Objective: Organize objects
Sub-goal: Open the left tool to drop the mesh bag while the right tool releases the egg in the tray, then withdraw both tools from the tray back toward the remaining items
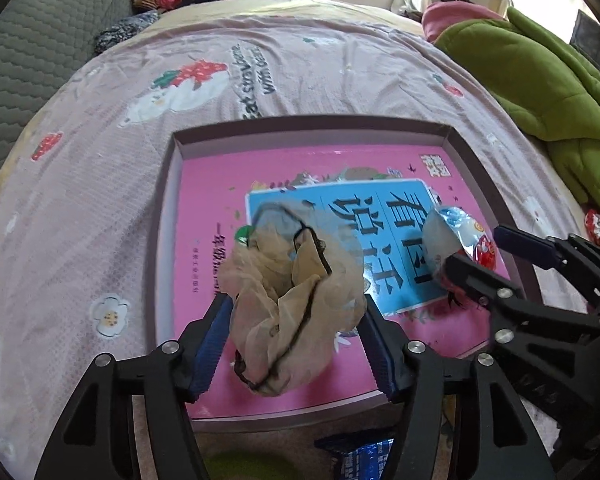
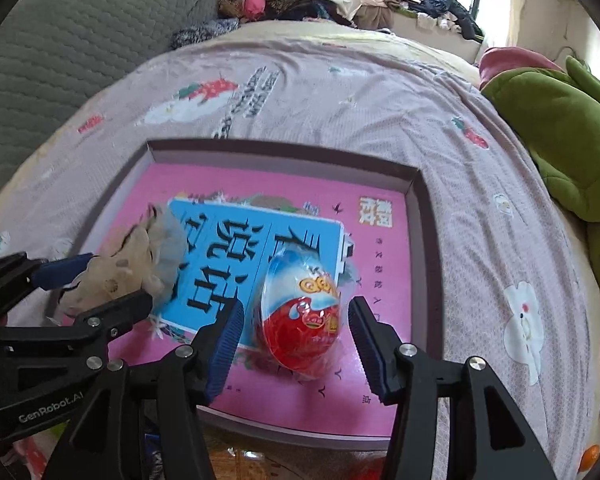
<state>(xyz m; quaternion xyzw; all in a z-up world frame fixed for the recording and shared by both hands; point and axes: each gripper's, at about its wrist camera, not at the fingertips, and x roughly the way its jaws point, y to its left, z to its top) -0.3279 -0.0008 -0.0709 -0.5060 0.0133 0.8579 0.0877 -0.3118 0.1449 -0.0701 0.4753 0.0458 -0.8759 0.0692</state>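
While you hold both tools over the shallow box point(image 1: 168, 184) on the pink printed bedspread point(image 1: 100, 208), each has an item between its pads. Your left gripper point(image 1: 296, 332) stands apart, its 2 blue pads on either side of the crumpled beige mesh pouch point(image 1: 288, 304), with a gap visible on the right pad; on the left pad you cannot tell whether it touches. The pouch hangs over the pink book point(image 1: 204, 208) lining the box. Your right gripper point(image 2: 296, 340) is spread too, with clear gaps beside the wrapped red-and-blue toy egg point(image 2: 302, 312), which rests at the blue panel's edge on the book. A green blanket point(image 2: 560, 128) lies well to the right.
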